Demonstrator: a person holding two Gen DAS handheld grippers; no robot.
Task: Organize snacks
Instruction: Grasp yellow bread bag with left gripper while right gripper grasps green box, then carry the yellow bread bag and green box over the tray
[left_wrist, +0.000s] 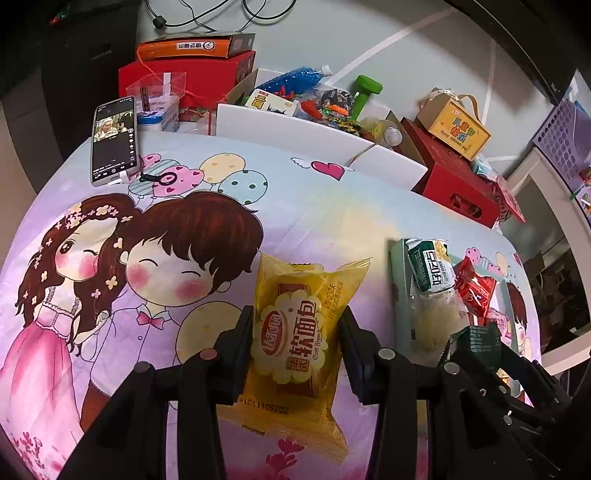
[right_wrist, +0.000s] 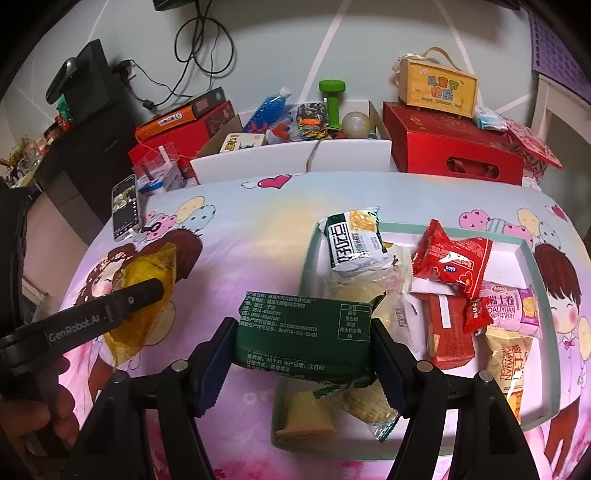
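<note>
- Left wrist view: my left tongs (left_wrist: 295, 339) pinch the yellow bread packet (left_wrist: 299, 332) across its middle, out over the tablecloth (left_wrist: 314, 206), left of the tray (left_wrist: 398, 295). The wrapper is puffy and slick, so I judge it could squirt out of the pads.
- My right tongs (right_wrist: 303, 350) pinch the green packet (right_wrist: 306, 332) above the tray's near left corner.
- The tray is already crowded, with the green-and-white packet (right_wrist: 354, 240) overhanging its far left rim; dropping mine carelessly could push things over the edge.
- Both tongs work close together, so they could collide.
</note>
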